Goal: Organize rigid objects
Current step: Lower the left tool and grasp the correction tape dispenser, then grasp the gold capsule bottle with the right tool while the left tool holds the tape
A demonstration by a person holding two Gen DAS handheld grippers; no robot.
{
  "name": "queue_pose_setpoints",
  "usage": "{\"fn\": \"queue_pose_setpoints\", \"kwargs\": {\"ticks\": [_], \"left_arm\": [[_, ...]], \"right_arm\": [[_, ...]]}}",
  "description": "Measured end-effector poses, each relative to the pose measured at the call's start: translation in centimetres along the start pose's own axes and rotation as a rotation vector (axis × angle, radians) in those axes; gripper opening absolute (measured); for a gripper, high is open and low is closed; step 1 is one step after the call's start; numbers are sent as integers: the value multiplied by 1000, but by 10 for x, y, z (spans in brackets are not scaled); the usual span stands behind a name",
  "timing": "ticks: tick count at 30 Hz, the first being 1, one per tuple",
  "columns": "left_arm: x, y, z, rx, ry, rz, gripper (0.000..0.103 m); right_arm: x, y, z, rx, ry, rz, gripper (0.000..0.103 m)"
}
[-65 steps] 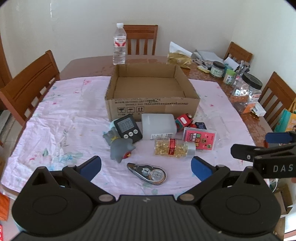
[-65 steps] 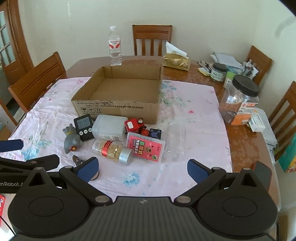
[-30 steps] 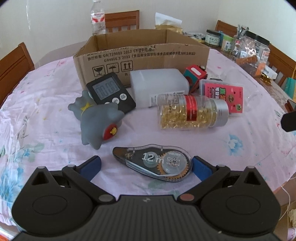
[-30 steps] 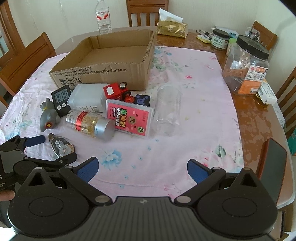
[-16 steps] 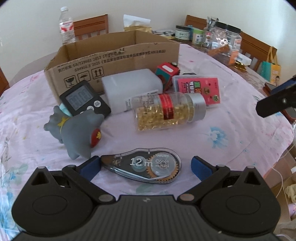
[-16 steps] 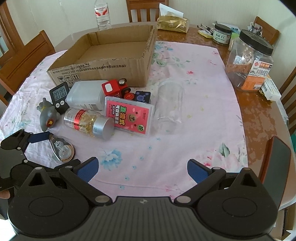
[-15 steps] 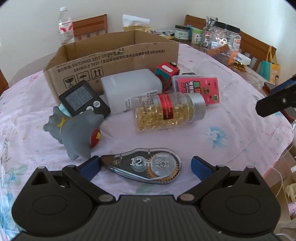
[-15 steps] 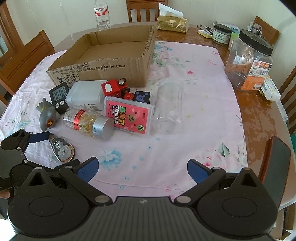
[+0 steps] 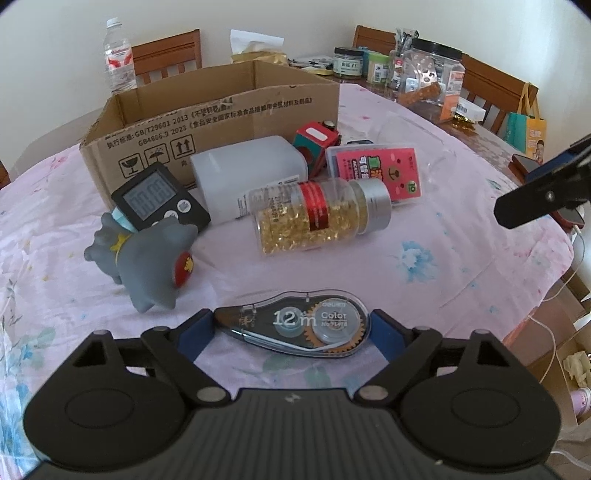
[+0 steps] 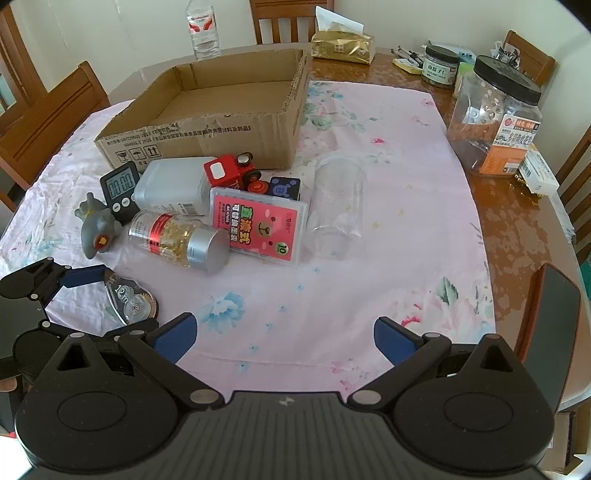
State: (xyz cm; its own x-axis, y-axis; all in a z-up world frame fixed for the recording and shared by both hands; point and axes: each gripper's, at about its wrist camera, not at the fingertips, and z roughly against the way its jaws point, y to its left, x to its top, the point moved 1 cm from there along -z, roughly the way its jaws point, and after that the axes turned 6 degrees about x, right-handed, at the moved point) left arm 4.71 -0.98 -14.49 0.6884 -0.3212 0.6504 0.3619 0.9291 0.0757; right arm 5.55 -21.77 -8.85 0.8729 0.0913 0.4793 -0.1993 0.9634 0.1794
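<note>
A clear correction tape dispenser [image 9: 295, 325] lies flat on the pink cloth between the pads of my left gripper [image 9: 291, 332]. The jaws have narrowed and both pads touch its ends; it also shows in the right wrist view [image 10: 129, 301]. Behind it lie a pill bottle [image 9: 317, 214], a grey toy [image 9: 147, 254], a timer [image 9: 159, 199], a white container [image 9: 247, 177], a red toy truck [image 9: 314, 140] and a pink card case [image 9: 380, 170]. An open cardboard box [image 9: 207, 110] stands behind them. My right gripper [image 10: 284, 336] is open and empty above the cloth.
A clear plastic cup [image 10: 336, 206] lies on its side right of the pink case. A large jar [image 10: 495, 122], small jars, a tissue pack [image 10: 343, 44] and a water bottle [image 10: 201, 29] stand on the bare wood. A phone [image 10: 550, 321] lies at the right edge. Chairs surround the table.
My left gripper dropped to the cloth, moved up to the tape dispenser, and its jaws closed in onto the dispenser's ends. The right gripper moved slightly forward and stayed open.
</note>
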Motion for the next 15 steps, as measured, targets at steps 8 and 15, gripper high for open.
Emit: {"fn": "queue_pose_setpoints", "kwargs": {"ticks": [8,15], "left_arm": [[-17,22,14,95,40,98,90],[-26,61,19,173,86,188,90]], "right_arm": [[-5,7,-11,43,18,13,103],[-2,30,-26,97,42,36,103]]}}
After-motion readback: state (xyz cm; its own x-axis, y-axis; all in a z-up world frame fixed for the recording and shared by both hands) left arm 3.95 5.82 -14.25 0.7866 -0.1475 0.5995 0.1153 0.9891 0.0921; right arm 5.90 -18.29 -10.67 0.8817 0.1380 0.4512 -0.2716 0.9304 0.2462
